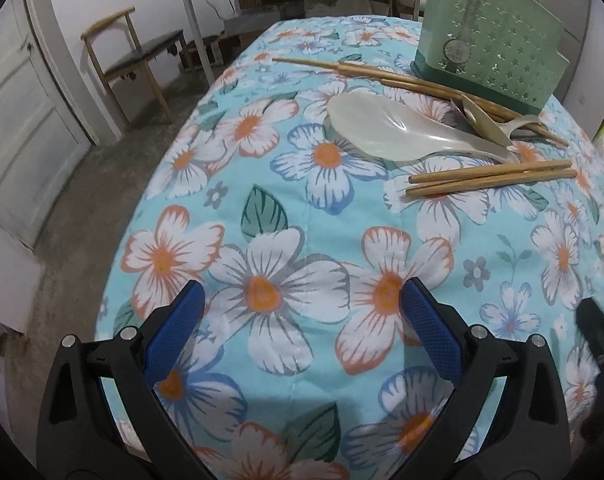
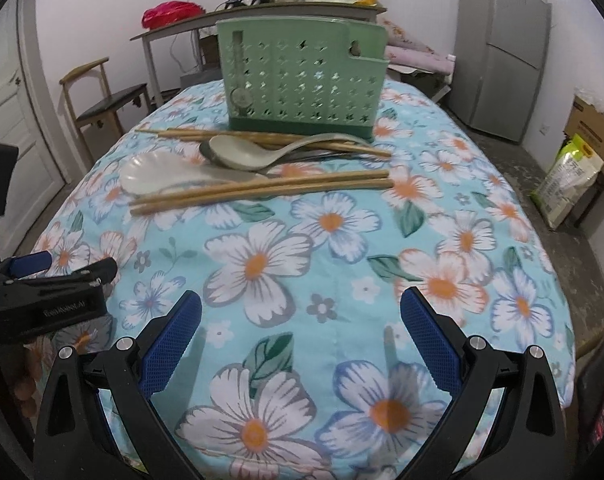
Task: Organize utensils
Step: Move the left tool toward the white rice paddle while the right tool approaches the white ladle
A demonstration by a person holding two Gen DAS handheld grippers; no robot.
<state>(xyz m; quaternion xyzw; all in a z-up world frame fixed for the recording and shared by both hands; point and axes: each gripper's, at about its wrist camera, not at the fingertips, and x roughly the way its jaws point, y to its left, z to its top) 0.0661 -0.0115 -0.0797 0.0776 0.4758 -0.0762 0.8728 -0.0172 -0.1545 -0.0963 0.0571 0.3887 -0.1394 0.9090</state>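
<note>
A green perforated utensil holder [image 2: 299,82] [image 1: 490,36] stands upright at the far side of the flowered table. In front of it lie a translucent white rice paddle [image 1: 382,130] [image 2: 161,174], a pale soup spoon [image 2: 237,154] [image 1: 488,122], a near pair of wooden chopsticks [image 2: 261,190] [image 1: 490,178] and more chopsticks [image 1: 362,72] [image 2: 205,135] by the holder's base. My left gripper [image 1: 302,300] hovers open over the cloth, well short of the utensils, with nothing between its fingers. My right gripper [image 2: 302,312] is open too, with nothing in it. The left gripper's side [image 2: 53,280] shows in the right wrist view.
The flowered tablecloth [image 2: 342,260] hangs over the table edges. A wooden chair [image 1: 133,60] and a white door [image 1: 17,120] are on the left. A cluttered side table [image 2: 261,8] stands behind, a grey fridge [image 2: 502,48] and a cardboard box with a bag [image 2: 574,172] on the right.
</note>
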